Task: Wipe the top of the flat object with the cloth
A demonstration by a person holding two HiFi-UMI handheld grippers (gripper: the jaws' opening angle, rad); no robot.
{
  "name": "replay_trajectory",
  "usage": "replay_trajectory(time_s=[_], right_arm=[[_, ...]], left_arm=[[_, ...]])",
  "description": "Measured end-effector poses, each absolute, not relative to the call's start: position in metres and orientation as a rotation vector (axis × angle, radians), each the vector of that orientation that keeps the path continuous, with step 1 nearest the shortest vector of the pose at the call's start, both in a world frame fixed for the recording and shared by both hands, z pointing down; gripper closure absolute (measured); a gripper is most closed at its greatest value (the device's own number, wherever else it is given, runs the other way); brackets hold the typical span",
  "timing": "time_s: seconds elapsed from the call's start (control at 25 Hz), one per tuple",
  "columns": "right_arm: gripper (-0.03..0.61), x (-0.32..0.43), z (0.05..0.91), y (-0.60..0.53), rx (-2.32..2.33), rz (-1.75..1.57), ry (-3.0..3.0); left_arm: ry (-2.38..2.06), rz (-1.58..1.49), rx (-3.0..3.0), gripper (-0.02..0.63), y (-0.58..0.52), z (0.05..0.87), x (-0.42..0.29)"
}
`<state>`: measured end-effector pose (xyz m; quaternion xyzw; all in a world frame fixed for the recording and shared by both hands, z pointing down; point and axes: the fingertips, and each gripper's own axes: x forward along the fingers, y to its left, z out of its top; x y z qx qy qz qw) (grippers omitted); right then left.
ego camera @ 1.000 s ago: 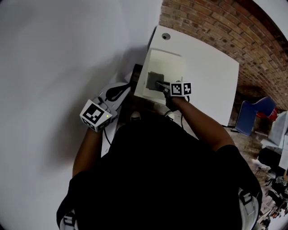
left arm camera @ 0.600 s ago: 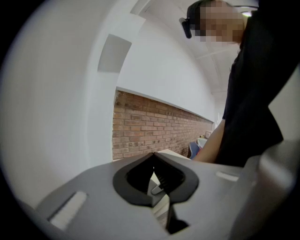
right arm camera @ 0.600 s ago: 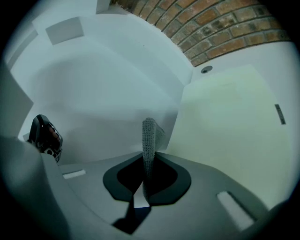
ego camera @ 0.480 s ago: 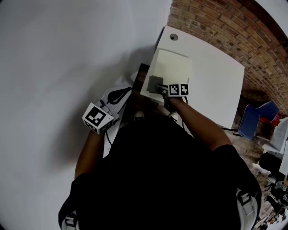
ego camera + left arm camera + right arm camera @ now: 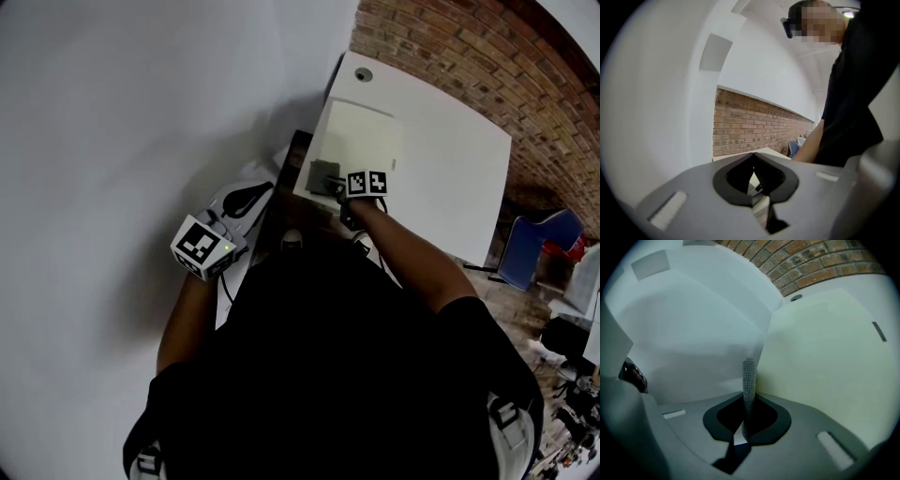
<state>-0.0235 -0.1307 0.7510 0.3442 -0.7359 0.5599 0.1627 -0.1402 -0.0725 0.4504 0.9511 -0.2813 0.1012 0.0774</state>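
A pale cream flat board [image 5: 361, 141] lies on the white table [image 5: 441, 159]; in the right gripper view the board [image 5: 825, 362] fills the right half. A grey knitted cloth [image 5: 323, 174] rests on the board's near left corner. My right gripper [image 5: 336, 187] is shut on the cloth [image 5: 748, 380], which sticks up between the jaws as a narrow strip. My left gripper [image 5: 246, 199] hangs off the table near the white wall, shut on nothing, and its jaws [image 5: 753, 180] meet with only a thin slit.
A white wall [image 5: 141, 122] runs along the left. A brick wall [image 5: 469, 56] stands behind the table. A round hole [image 5: 363, 76] sits in the table's far corner. Blue and red chairs [image 5: 534, 248] stand at the right.
The right gripper and cloth have slid a little toward the board's near left edge. The left gripper has hardly moved.
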Motion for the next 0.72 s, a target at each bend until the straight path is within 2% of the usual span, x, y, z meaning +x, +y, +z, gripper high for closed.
replay_trajectory(time_s=[0.72], right_arm=[[0.569, 0.049, 0.765, -0.118, 1.166, 1.563, -1.994]], left_arm=[[-0.75, 0.316, 2.863, 0.612, -0.075, 0.459, -0.114]])
